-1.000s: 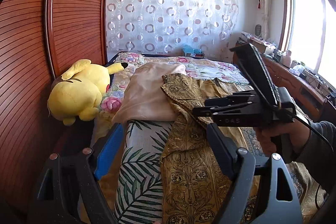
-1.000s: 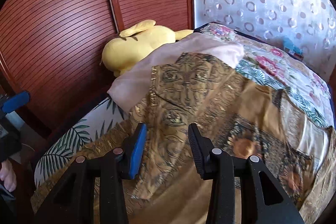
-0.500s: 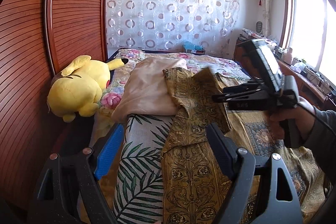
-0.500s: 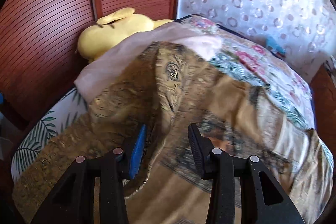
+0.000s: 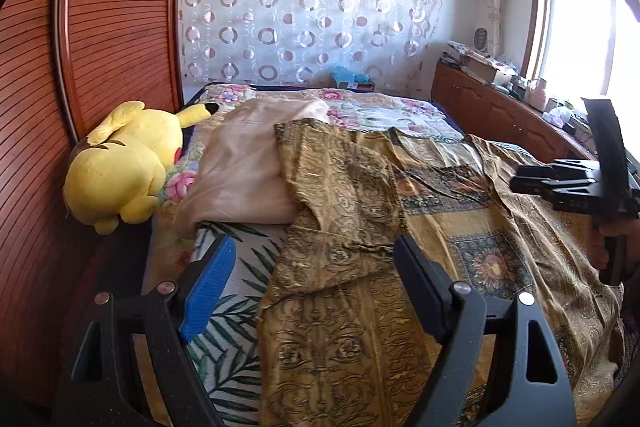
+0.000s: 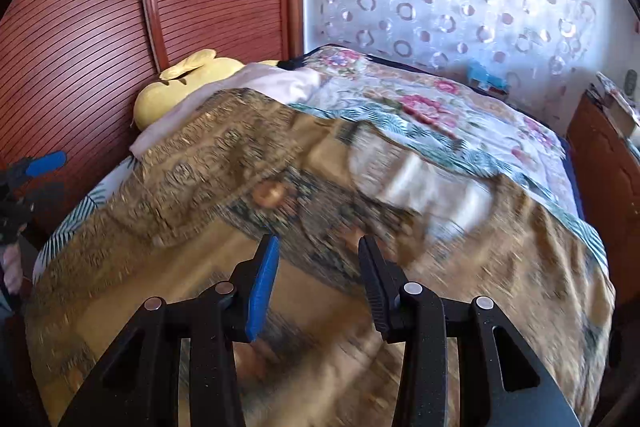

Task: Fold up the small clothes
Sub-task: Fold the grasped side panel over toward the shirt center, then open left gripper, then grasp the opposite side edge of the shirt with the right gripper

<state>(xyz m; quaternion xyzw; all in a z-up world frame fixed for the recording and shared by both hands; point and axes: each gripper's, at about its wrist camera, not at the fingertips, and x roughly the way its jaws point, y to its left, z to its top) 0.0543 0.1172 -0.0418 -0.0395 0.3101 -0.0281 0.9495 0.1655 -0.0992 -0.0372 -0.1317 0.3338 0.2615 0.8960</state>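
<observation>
A gold and brown patterned garment (image 5: 400, 227) lies spread over the bed; it also shows, blurred, in the right wrist view (image 6: 280, 195). One sleeve (image 5: 340, 195) is folded over near the pink cloth. My left gripper (image 5: 312, 283) is open and empty, hovering above the garment's near left edge. My right gripper (image 6: 316, 283) is open and empty above the garment's middle. In the left wrist view the right gripper's body (image 5: 576, 183) is at the far right, above the garment's right side.
A pink folded cloth (image 5: 248, 167) and a yellow plush toy (image 5: 124, 163) lie at the head of the bed by the wooden headboard (image 5: 100, 47). A leaf-print sheet (image 5: 236, 311) lies under the garment. A wooden cabinet (image 5: 500, 107) stands at the right by the window.
The right gripper carried the sleeve across the garment, let it go and drew back to the right. The sleeve now lies folded on the garment. The left gripper stayed open.
</observation>
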